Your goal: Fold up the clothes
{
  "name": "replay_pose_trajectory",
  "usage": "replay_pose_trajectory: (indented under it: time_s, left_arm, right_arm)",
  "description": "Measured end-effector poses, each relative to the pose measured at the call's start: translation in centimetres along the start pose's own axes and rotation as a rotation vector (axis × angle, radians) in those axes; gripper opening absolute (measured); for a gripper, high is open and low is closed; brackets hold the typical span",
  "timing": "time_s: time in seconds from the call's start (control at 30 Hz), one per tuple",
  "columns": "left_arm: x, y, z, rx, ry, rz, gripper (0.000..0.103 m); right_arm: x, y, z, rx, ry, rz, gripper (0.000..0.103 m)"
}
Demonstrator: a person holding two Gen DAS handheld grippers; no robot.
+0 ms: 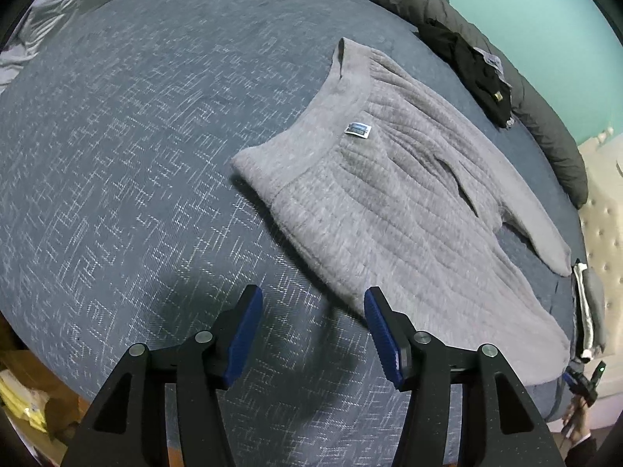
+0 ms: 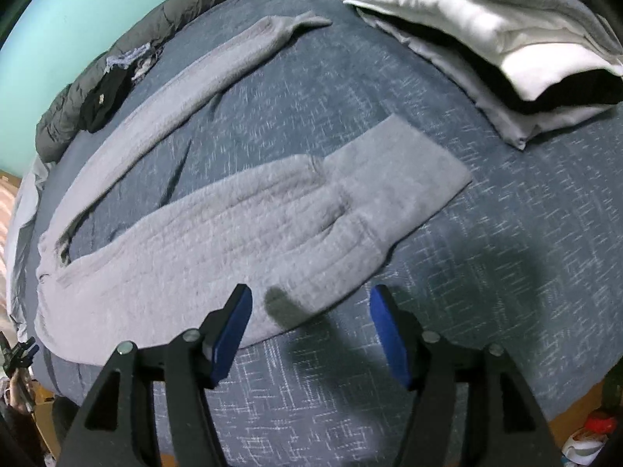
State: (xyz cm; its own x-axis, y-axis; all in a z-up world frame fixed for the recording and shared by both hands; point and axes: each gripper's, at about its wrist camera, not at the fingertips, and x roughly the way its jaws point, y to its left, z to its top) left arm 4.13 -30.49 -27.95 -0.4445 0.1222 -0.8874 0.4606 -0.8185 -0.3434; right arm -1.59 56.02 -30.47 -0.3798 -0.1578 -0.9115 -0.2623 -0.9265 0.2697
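- Grey quilted trousers (image 1: pixel 389 210) lie flat on the blue patterned bedspread (image 1: pixel 136 136), waistband (image 1: pixel 311 124) toward the left wrist view's upper left, small label (image 1: pixel 358 130) just below it
- Right wrist view: the two legs are spread apart in a V; the near leg (image 2: pixel 218 233) ends in a plain cuff (image 2: pixel 397 179), the far leg (image 2: pixel 187 89) runs toward the far edge of the bed
- Left gripper (image 1: pixel 313 334) hovers above the bedspread just beside the trousers' near edge; jaws spread wide, nothing between the blue pads (image 1: pixel 243 338)
- Right gripper (image 2: pixel 311 334) hovers over the near leg's lower edge; jaws spread wide, holding nothing; its shadow falls on cloth and bedspread
- Stack of folded clothes (image 2: pixel 486 39), white, grey and black, sits on the bed well apart from the cuff
- Dark padded jacket (image 1: pixel 486 27) lies along the far edge of the bed, with a black garment (image 1: pixel 475 70) against it
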Motion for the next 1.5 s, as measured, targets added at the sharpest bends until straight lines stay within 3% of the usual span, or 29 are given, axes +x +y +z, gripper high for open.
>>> replay_pose_trajectory:
  time_s: [0.53,0.63,0.77,0.8,0.87,0.93,1.0,1.03,1.2,1.5]
  left_arm:
    - [2.5,1.3,1.3,-0.117,-0.029,-0.041,0.059]
    - [2.7,1.1,1.4,-0.096,-0.031,-0.040,0.051]
    - [3.0,0.8,1.5,-0.068,-0.033,-0.039,0.025]
    - [3.0,0.7,1.5,-0.068,-0.033,-0.041,0.021]
    - [2.9,0.7,1.6,-0.064,-0.037,-0.042,0.013]
    - [2.8,0.3,1.8,-0.041,-0.045,-0.039,0.006]
    - [2.5,0.0,2.0,-0.016,-0.057,-0.035,0.005]
    - [2.3,-0.1,2.1,-0.008,-0.065,-0.035,0.005]
    - [1.3,-0.5,2.9,0.006,-0.087,-0.045,0.004]
    - [-1.3,-1.9,5.4,0.022,-0.133,-0.052,0.004]
  right_arm:
    - [1.2,-0.2,0.4,0.075,-0.014,0.033,0.064]
    - [1.5,-0.1,0.5,0.080,-0.005,0.042,0.064]
    - [1.5,-0.2,0.6,0.087,-0.006,0.057,0.064]
    - [1.5,-0.2,0.6,0.088,-0.008,0.064,0.063]
    - [1.3,-0.4,0.4,0.103,-0.023,0.089,0.051]
    - [1.0,-0.7,0.2,0.129,-0.044,0.118,0.031]
    - [0.9,-0.7,0.2,0.126,-0.049,0.114,0.015]
    - [0.8,-0.7,0.2,0.119,-0.051,0.109,0.013]
    - [-0.2,-0.2,0.8,0.095,-0.080,0.118,0.007]
    - [-3.1,2.0,4.6,0.066,-0.145,0.173,0.006]
